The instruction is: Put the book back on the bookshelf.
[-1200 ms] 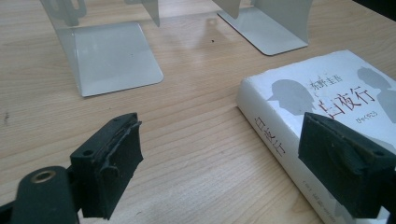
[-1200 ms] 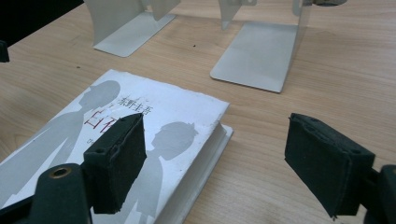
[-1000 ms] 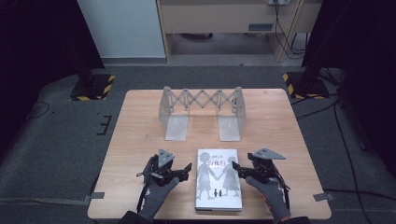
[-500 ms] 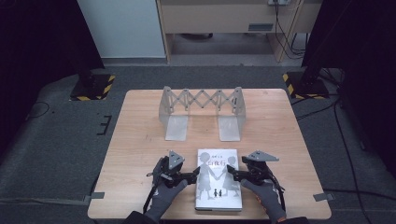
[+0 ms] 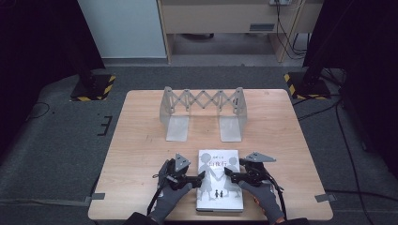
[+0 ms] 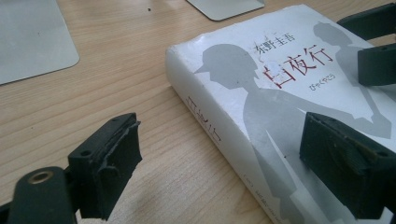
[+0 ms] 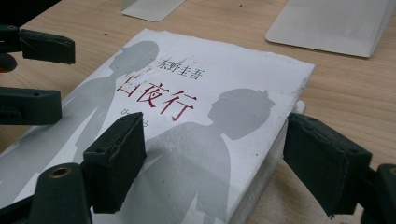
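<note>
Two hand-held grippers flanking a book flat on the counter, long axis running away from the person: left hand-held gripper at the spine edge, right hand-held gripper at the opposite edge, equally near, both gaping, gripping nothing.

You wear grey gloves; your left gripper and right gripper are black, each topped by a grey three-cornered plate (brass-coloured screw holes show beside the chipped black pads).
</note>
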Action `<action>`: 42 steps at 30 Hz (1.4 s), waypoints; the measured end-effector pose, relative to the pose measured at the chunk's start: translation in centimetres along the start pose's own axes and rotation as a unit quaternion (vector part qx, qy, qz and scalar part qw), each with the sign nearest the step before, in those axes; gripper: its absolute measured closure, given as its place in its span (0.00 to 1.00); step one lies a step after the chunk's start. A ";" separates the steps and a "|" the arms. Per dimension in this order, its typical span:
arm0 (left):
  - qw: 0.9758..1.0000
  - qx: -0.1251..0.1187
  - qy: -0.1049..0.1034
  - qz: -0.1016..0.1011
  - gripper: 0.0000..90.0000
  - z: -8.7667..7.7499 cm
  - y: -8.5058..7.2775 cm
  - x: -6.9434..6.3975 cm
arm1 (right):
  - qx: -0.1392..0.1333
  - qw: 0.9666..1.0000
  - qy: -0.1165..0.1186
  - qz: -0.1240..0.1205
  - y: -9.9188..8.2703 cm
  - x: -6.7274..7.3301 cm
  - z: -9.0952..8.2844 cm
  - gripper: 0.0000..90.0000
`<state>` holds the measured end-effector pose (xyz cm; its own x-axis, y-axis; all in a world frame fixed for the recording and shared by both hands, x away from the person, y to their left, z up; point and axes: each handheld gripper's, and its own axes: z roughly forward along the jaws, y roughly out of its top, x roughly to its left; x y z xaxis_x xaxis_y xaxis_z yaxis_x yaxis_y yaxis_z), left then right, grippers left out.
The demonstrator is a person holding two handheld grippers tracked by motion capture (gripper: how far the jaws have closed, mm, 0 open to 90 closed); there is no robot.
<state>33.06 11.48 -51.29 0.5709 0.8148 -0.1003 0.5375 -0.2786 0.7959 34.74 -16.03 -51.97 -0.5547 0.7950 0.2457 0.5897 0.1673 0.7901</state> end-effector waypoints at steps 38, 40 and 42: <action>1.000 -0.018 -0.008 -0.003 0.05 -0.1 -0.5 0.6 | -0.048 0.998 0.048 0.016 1.4 1.3 0.3 0.25; 1.000 -0.019 -0.010 -0.006 0.05 -0.1 -0.5 0.7 | -0.049 0.997 0.051 0.018 1.3 1.3 0.4 0.25; 1.000 -0.020 -0.010 -0.005 0.05 -0.1 -0.6 0.6 | -0.049 0.997 0.051 0.019 1.3 1.3 0.5 0.25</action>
<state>33.08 12.20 -51.76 0.5777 0.8075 -0.1192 0.5183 -0.2501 0.8178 35.07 -14.53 -50.90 -0.5929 0.7354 0.3280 0.5535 0.0764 0.8294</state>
